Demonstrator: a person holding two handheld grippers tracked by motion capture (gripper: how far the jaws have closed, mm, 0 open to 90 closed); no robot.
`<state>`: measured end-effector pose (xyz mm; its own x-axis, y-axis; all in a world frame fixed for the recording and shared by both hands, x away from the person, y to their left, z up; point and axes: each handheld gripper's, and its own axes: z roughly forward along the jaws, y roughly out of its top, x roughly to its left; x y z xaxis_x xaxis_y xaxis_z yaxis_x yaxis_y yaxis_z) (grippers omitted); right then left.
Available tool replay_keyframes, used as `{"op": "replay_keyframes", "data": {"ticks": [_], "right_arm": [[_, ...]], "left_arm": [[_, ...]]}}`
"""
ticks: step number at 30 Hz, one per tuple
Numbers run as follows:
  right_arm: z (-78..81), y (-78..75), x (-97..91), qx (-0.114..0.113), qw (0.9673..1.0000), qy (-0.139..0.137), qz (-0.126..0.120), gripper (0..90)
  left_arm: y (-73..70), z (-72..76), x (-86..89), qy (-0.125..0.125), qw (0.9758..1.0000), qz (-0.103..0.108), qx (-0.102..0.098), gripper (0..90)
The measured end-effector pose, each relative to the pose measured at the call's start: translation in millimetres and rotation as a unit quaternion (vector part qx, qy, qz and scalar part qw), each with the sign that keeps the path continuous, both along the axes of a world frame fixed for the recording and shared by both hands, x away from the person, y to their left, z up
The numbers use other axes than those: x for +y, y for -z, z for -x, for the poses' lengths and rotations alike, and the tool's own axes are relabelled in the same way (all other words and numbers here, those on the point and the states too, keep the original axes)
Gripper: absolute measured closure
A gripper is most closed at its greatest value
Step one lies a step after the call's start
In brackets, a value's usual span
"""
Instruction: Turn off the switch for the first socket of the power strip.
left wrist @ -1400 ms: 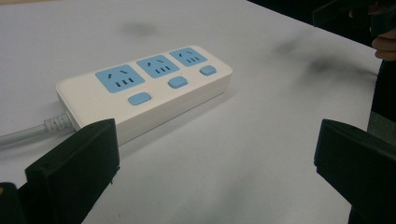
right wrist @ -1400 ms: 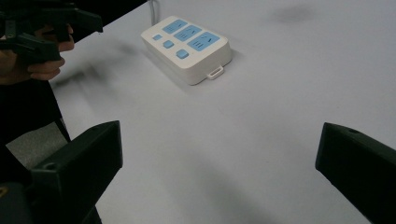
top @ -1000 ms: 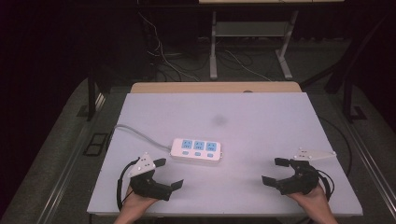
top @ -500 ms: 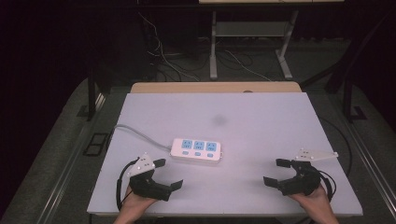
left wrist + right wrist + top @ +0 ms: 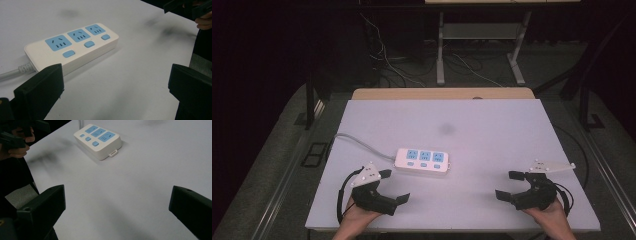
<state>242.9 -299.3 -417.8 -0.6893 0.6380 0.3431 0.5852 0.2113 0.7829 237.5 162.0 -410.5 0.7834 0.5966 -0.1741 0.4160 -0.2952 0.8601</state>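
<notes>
A white power strip with three blue sockets and blue switches lies on the white table, its grey cord running off to the left. My left gripper rests near the front left edge, open, with nothing between its jaws. The strip lies just ahead of it in the left gripper view. My right gripper sits near the front right, open and holding nothing. In the right gripper view the strip lies farther off, at the upper left.
A wooden board edge borders the table's far side. Beyond it stand a metal desk frame and loose cables on the dark floor. The other hand with its gripper appears at the upper left of the right gripper view.
</notes>
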Motion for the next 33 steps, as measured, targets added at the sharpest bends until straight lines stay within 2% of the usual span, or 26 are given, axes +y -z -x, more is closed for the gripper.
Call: {"op": "replay_keyframes", "data": {"ticks": [10, 26, 33], "right_arm": [[0.1, 0.6, -1.8, 0.001, 1.0000, 0.004, -0.001, 0.4], [0.6, 0.7, -3.1, 0.002, 1.0000, 0.004, 0.000, 0.4], [0.8, 0.7, -4.0, 0.003, 1.0000, 0.005, 0.000, 0.4]], "left_arm": [[-4.0, -6.8, -0.8, 0.012, 0.9997, -0.018, 0.011, 0.0], [-16.1, -22.7, -0.4, 0.017, 0.9992, -0.030, 0.022, 0.0], [-21.4, -32.3, -5.4, 0.030, 0.9985, -0.036, 0.030, 0.0]]}}
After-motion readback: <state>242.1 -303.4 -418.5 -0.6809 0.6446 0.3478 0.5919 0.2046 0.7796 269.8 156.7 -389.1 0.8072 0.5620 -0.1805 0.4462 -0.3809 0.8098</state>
